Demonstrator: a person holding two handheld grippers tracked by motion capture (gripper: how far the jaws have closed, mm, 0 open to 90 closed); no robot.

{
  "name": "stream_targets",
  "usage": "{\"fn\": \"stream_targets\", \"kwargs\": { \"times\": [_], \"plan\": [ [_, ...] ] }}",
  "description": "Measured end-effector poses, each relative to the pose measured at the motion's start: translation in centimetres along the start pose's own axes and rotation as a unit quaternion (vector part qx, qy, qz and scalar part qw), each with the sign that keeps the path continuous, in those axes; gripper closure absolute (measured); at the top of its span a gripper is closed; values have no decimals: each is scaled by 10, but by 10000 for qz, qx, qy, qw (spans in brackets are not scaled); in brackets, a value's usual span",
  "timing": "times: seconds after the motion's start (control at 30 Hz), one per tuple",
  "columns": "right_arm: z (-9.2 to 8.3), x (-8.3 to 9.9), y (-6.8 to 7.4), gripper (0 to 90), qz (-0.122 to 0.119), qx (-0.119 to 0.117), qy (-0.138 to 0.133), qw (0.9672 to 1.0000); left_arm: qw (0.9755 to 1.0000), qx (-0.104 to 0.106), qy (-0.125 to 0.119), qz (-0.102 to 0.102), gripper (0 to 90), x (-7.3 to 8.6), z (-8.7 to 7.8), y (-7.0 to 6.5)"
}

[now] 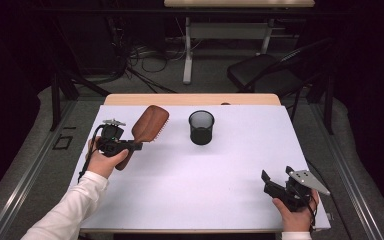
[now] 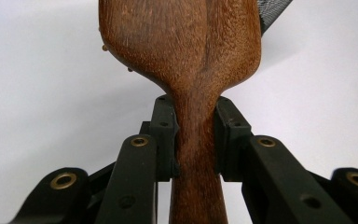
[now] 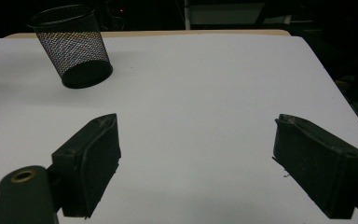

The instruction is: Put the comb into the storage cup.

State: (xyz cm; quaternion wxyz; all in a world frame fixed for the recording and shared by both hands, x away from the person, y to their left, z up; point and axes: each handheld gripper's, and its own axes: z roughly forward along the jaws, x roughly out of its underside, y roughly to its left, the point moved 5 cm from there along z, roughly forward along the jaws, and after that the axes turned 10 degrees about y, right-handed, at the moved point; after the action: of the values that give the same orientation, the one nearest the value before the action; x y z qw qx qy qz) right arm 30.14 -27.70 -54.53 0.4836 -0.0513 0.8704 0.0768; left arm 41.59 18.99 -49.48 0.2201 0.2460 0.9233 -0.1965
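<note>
I have the wooden hairbrush (image 1: 149, 125) clamped by its handle in the left gripper (image 1: 130, 146), at about nine o'clock on the white table top (image 1: 200, 185). In the left gripper view the two black pads press on either side of the narrow neck of the brush (image 2: 196, 93), just below where the wood flares into the head. I judge it stiff and fairly light, though top-heavy — the broad head sits beyond the grip, so it may want to swing or twist between the pads. The wood looks smooth, maybe a little slippery; the neck seems the right place, since the flare above stops it sliding through. The bristles face toward three o'clock in the high view and I would keep off them.

Outward from there, the black mesh cup (image 1: 201, 127) stands upright near twelve o'clock, well apart from the brush, mouth open — nothing lies between the two.

The right gripper (image 1: 275, 182) rests at about four o'clock, its jaws spread with nothing between them; its own view shows bare table and the cup (image 3: 72, 44) beyond.
</note>
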Motion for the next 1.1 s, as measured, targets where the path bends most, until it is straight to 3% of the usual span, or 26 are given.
{"fn": "stream_targets", "kwargs": {
  "times": [0.33, 1.1],
  "plan": [
    [0, 0, 1, 139, -57, 14, 22, 10000, 9997, 108, -41, 235, 727, -17, -2, -16],
    [0, -1, 1, 139, -81, -26, 10, 10000, 9967, 421, -38, 687, 727, -45, 15, -61]
  ]
}}
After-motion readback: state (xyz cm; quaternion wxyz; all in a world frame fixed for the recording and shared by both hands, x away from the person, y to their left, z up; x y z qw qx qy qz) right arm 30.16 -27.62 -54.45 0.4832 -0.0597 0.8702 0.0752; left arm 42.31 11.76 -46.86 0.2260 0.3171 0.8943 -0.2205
